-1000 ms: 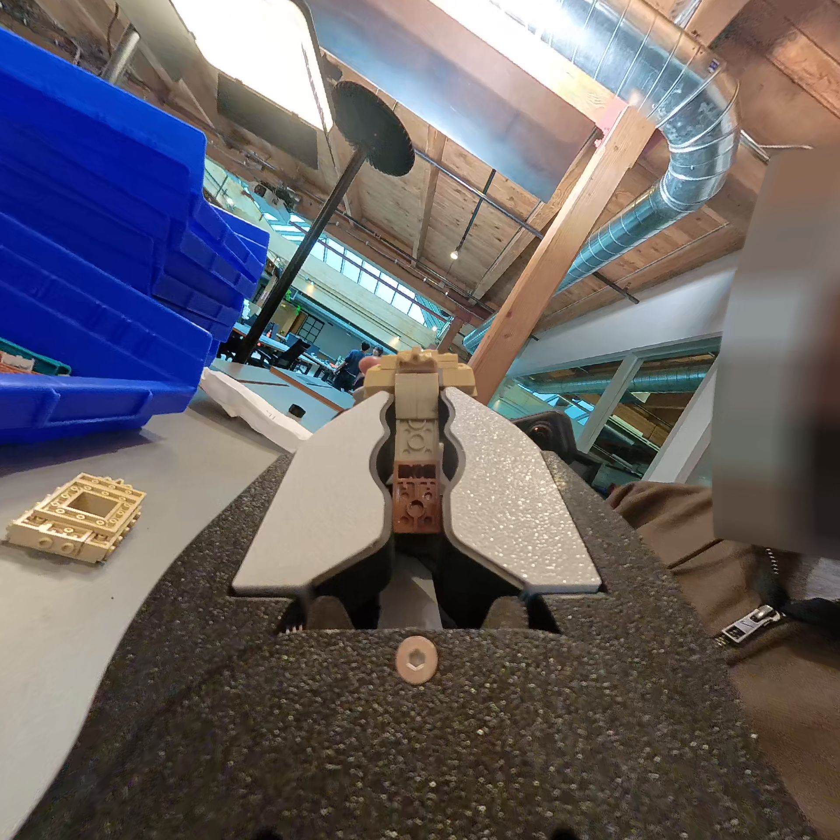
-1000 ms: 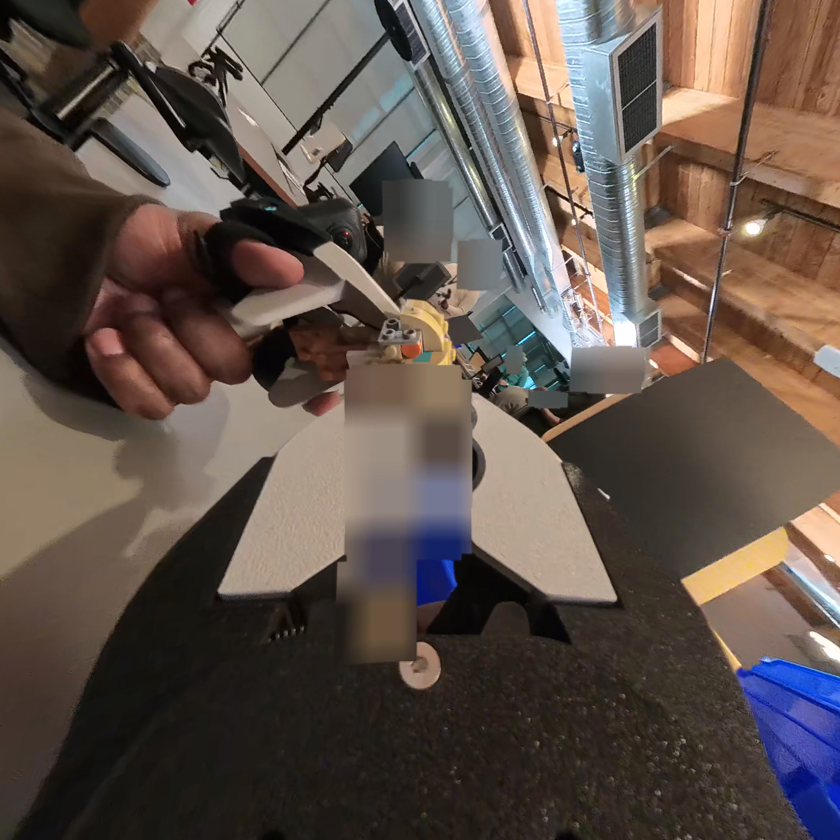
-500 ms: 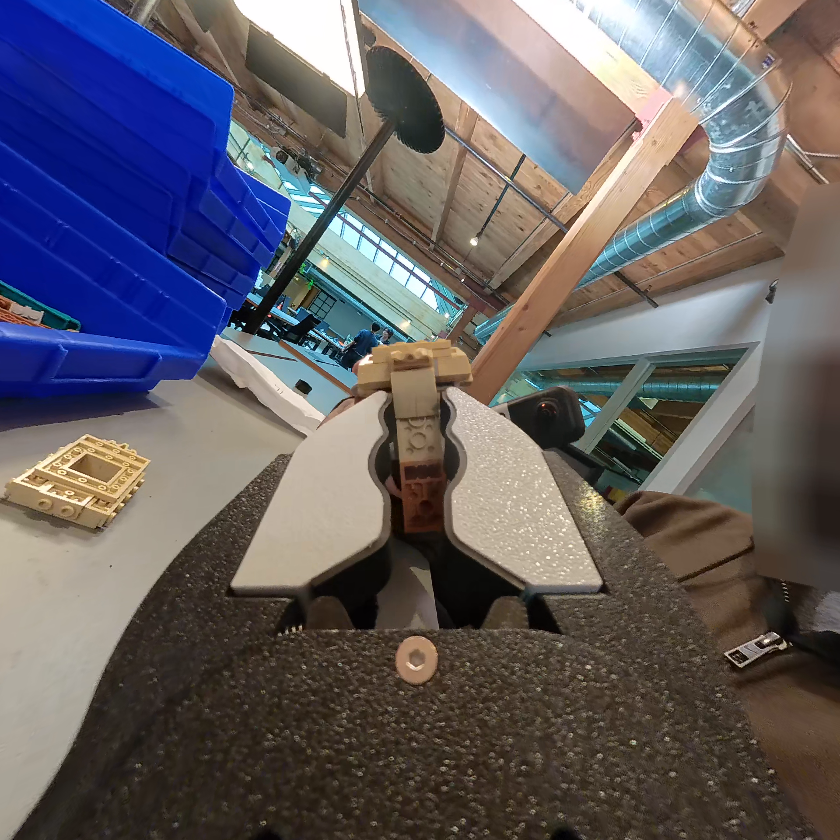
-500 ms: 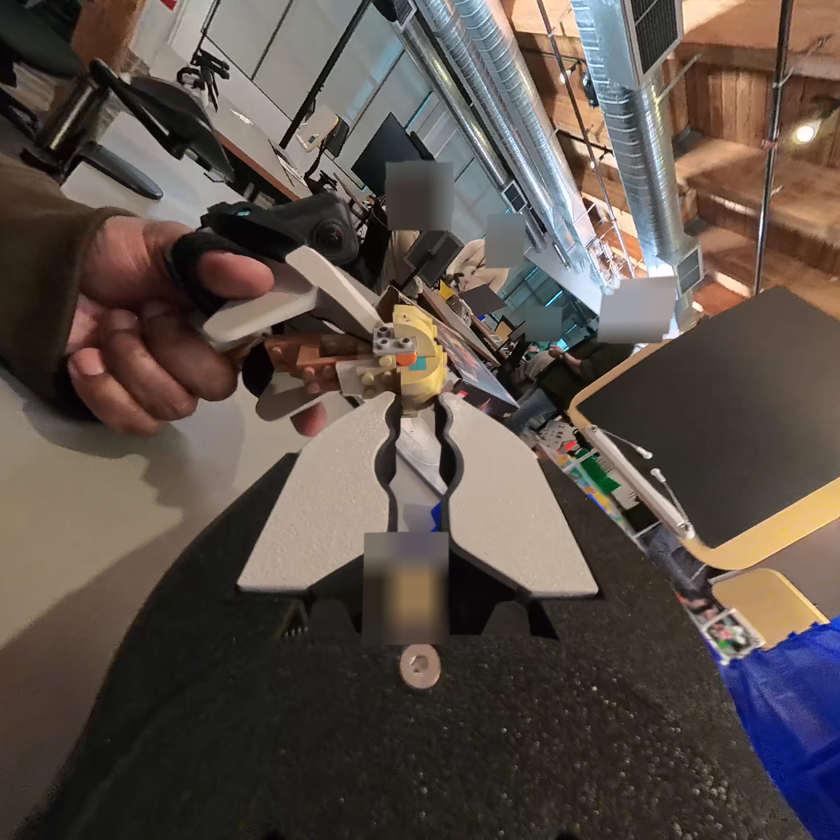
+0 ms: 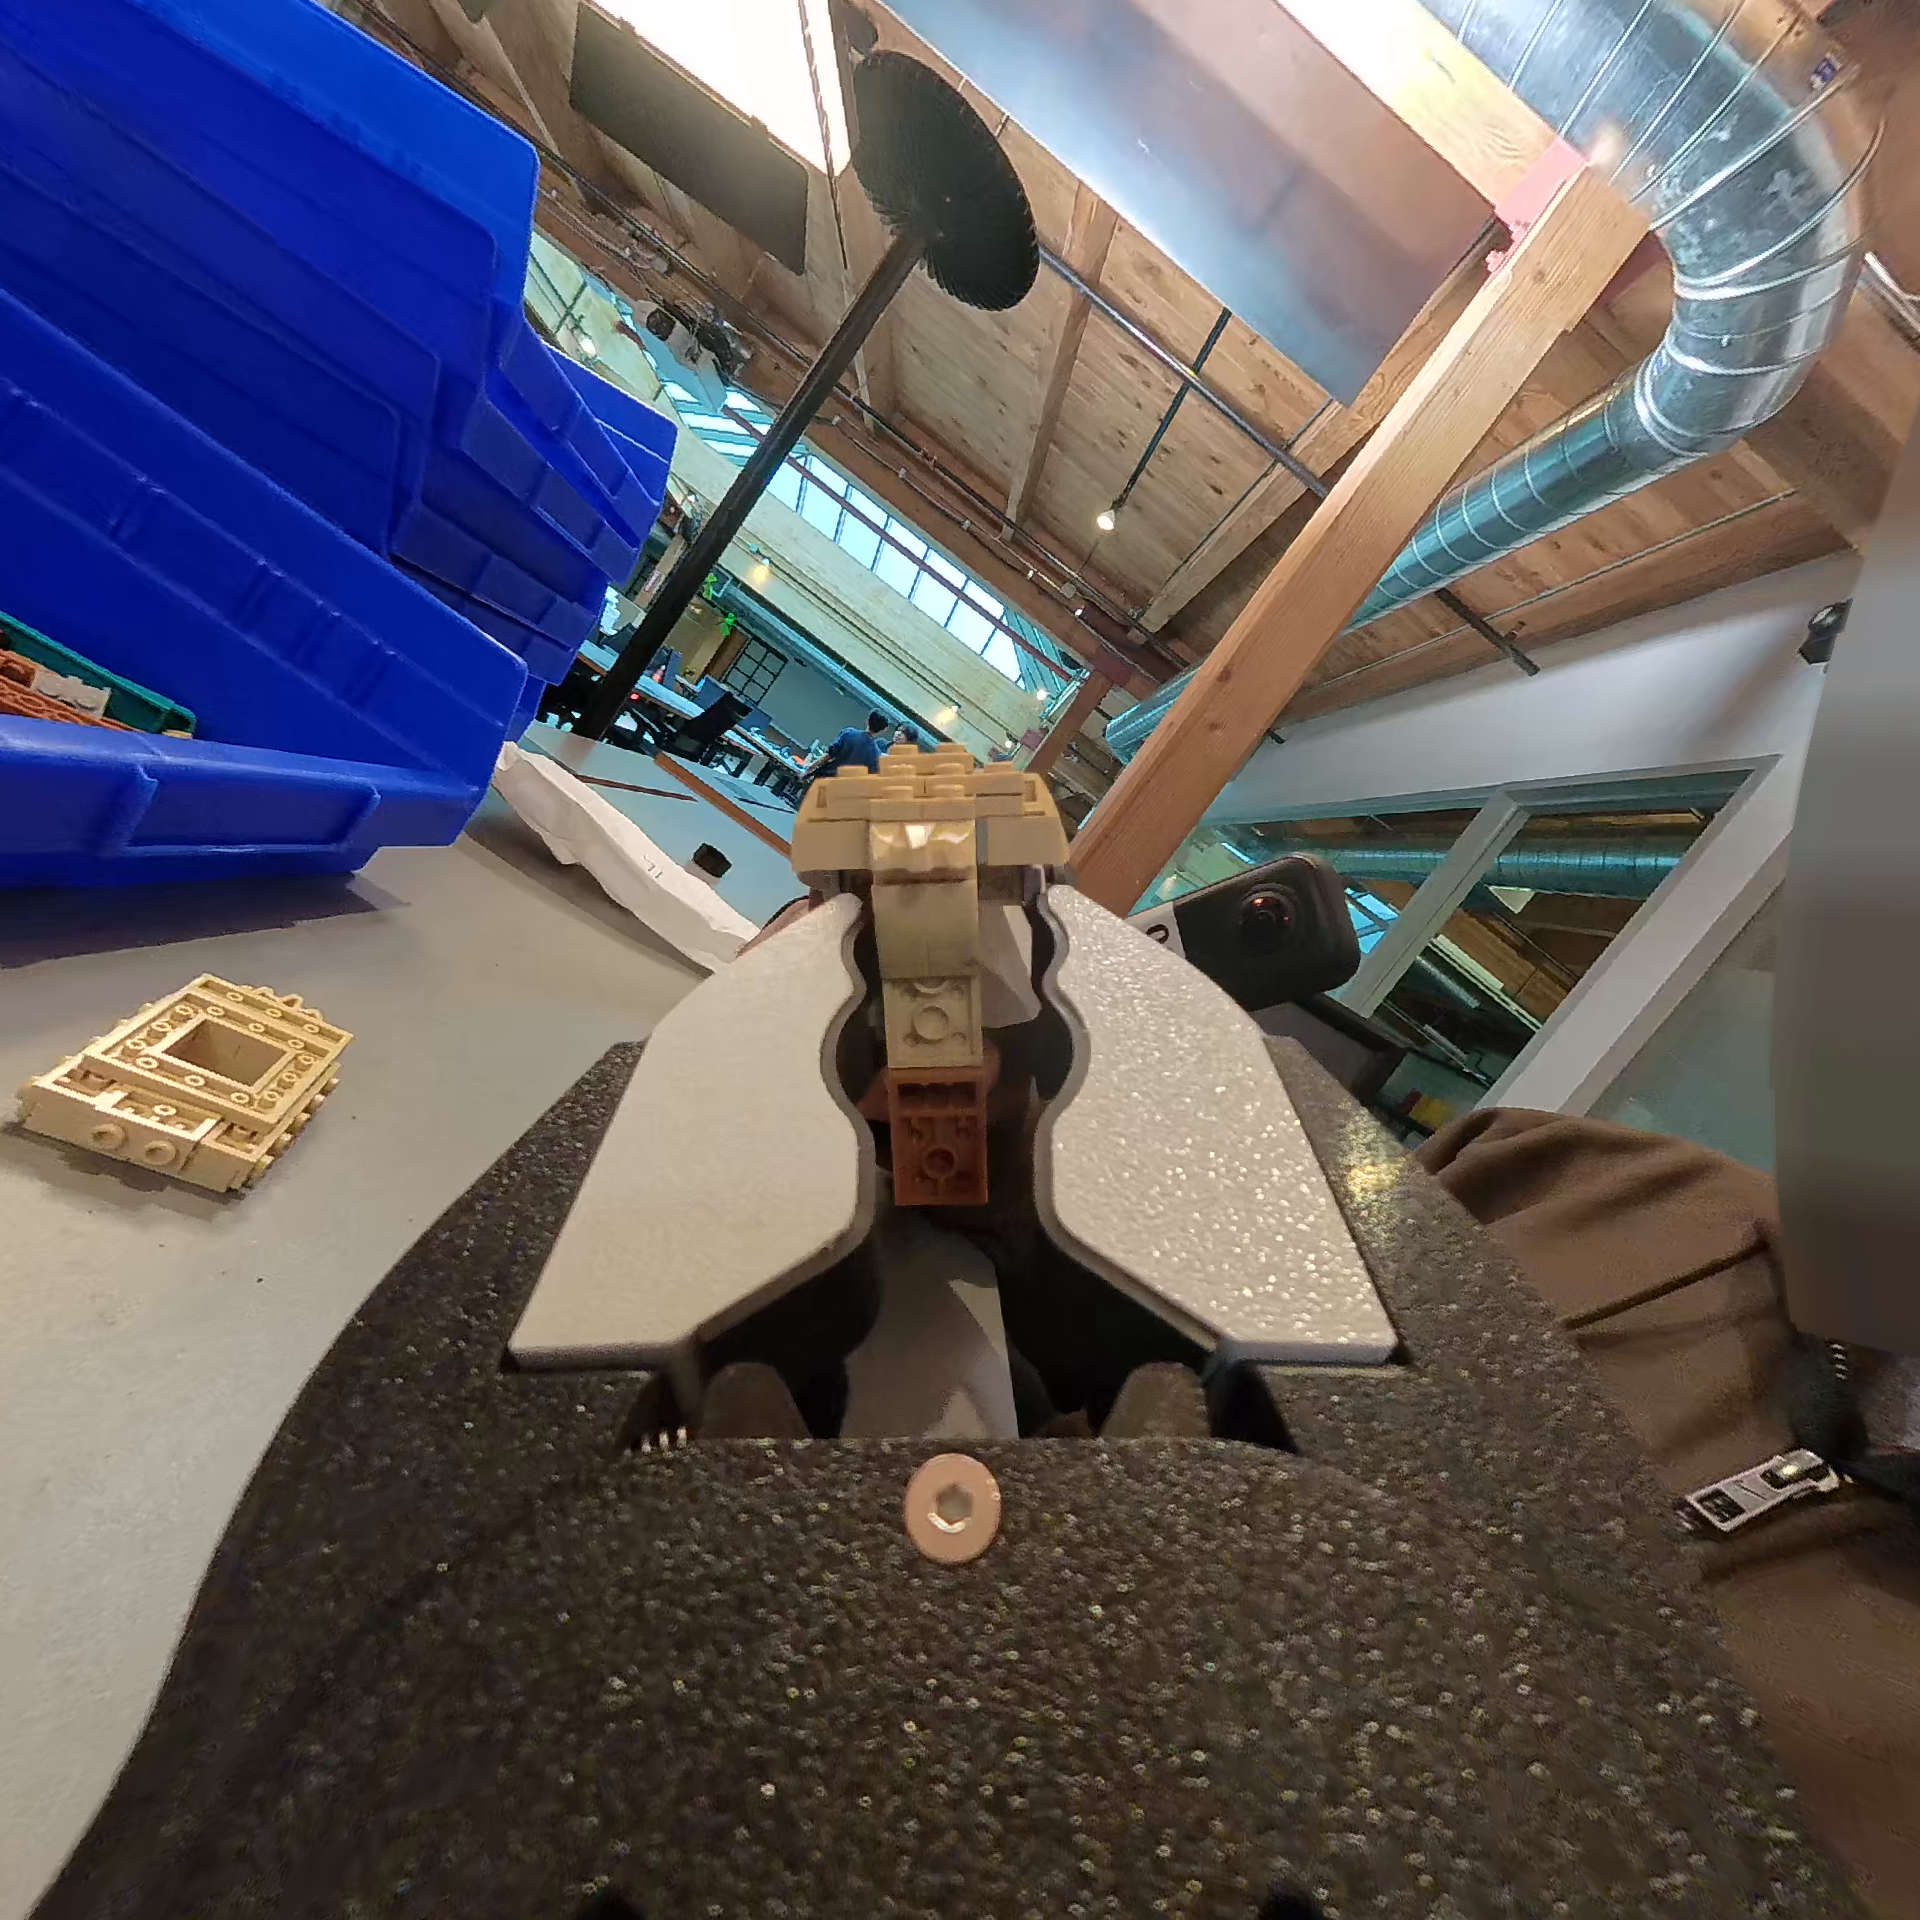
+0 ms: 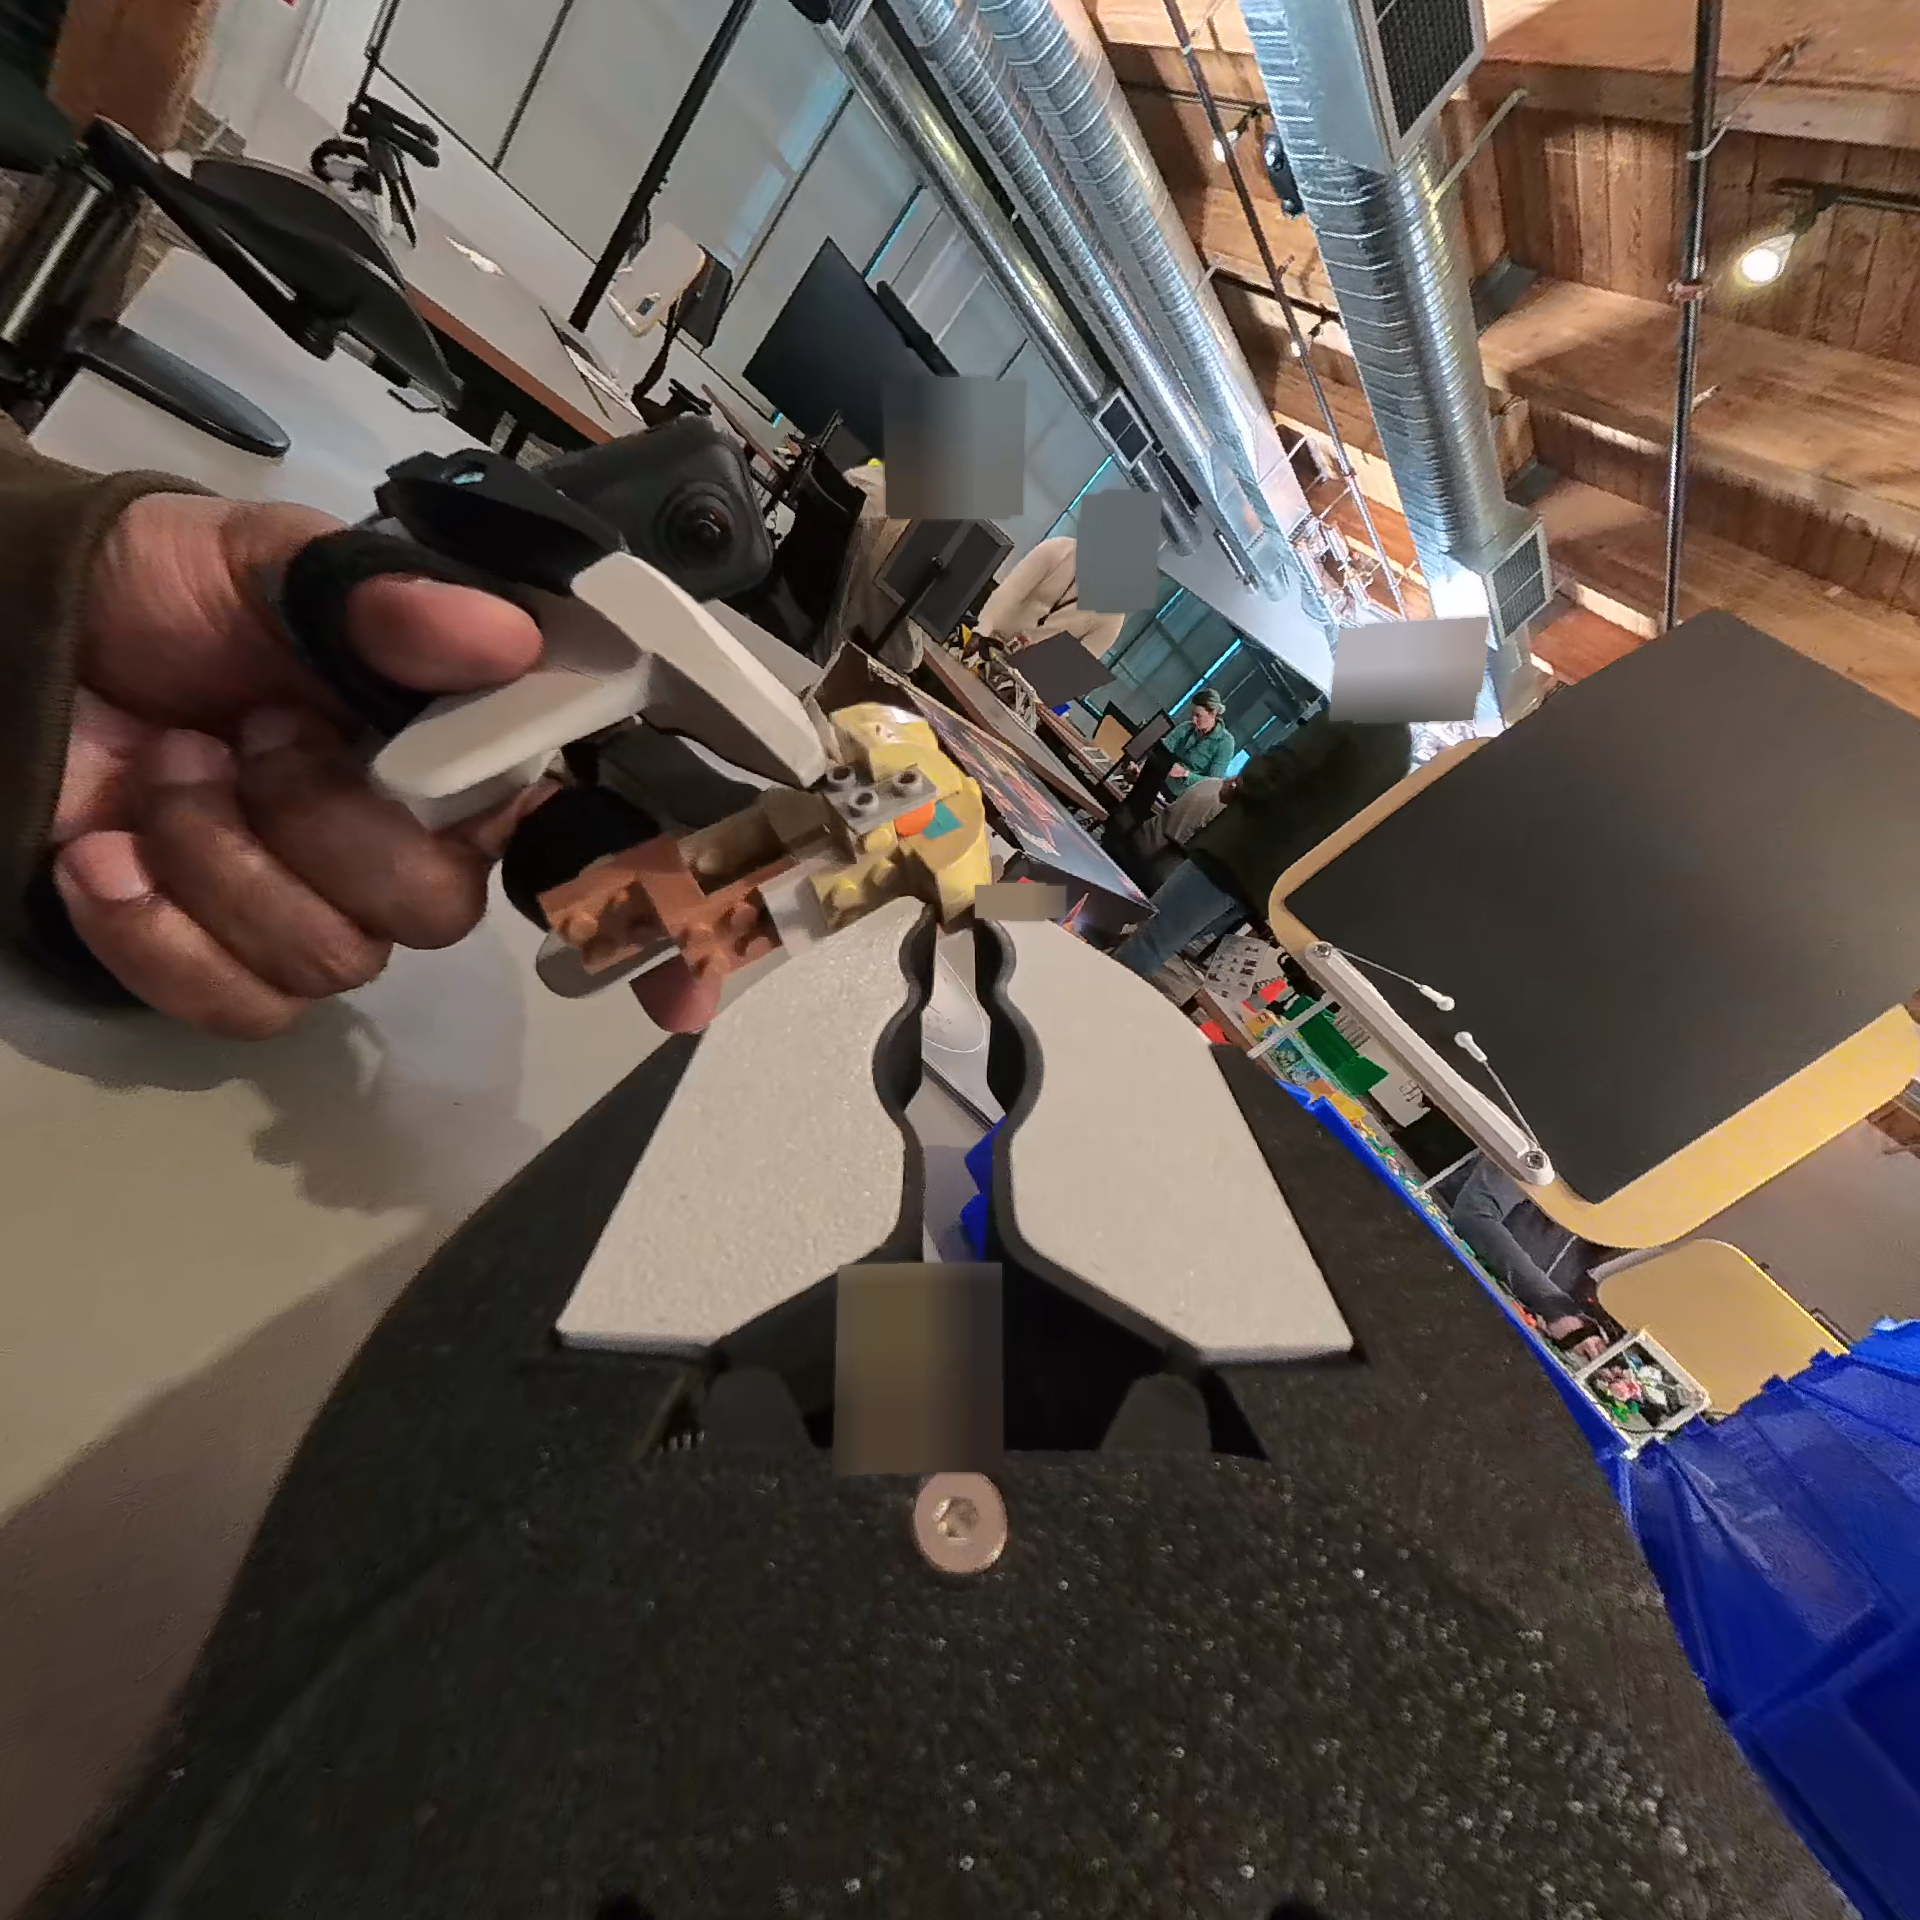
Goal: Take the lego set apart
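A small brick model (image 5: pixel 930 831), tan at the head with a brown tail, stands between the fingers of my left gripper (image 5: pixel 951 899). The left jaws are spread, and a gap shows on each side of the model's stem. In the right wrist view the same model (image 6: pixel 894 831) looks yellowish with a grey plate and brown bricks. It lies between the left gripper's fingers (image 6: pixel 727 707), which a person's hand (image 6: pixel 239 790) holds. My right gripper (image 6: pixel 956 920) is shut, its tips pinching the lower edge of the model's head. Part of the right gripper, with its camera (image 5: pixel 1268 935), shows behind the model.
A flat tan brick frame (image 5: pixel 187 1081) lies on the grey table (image 5: pixel 416 987) to the left. Stacked blue bins (image 5: pixel 260 468) stand behind it, with white paper (image 5: pixel 623 873) beyond. Another blue bin (image 6: pixel 1787 1558) is at the lower right, and a black board with a yellow rim (image 6: pixel 1610 935) is above it. My left and right fingertips are right by each other.
My right gripper closed from open onto the model's head. My left gripper, which had been shut on the model, opened, and the model now sits slightly farther forward between its fingers.
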A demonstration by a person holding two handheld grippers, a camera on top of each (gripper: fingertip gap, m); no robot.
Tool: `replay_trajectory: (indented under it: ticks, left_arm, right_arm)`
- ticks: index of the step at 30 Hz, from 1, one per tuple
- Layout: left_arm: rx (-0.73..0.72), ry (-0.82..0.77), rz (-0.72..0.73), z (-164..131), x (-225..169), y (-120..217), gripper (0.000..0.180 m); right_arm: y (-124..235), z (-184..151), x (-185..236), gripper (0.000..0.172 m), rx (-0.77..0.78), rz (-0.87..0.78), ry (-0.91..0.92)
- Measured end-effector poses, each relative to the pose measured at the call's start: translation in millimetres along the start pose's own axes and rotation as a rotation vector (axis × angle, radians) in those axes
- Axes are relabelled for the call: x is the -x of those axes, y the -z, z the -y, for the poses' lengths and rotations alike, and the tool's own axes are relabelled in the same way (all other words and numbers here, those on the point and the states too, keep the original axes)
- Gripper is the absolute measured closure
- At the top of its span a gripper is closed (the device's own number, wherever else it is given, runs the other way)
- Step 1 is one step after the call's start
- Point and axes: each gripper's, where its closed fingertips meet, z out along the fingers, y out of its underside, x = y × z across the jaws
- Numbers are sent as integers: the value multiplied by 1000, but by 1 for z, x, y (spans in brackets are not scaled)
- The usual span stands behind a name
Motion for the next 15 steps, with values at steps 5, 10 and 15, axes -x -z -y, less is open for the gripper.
replay_trajectory:
  ticks: [5,10,15]
  left_arm:
    - [11,-92,38,-1,1,0,154]
    - [35,-201,101,1,3,3,156]
    - [144,-276,134,-9,5,4,157]
  right_arm:
    - [0,-1,1,164,5,-17,40]
    - [1,-4,7,157,26,4,163]
    - [2,-12,11,143,67,-6,351]
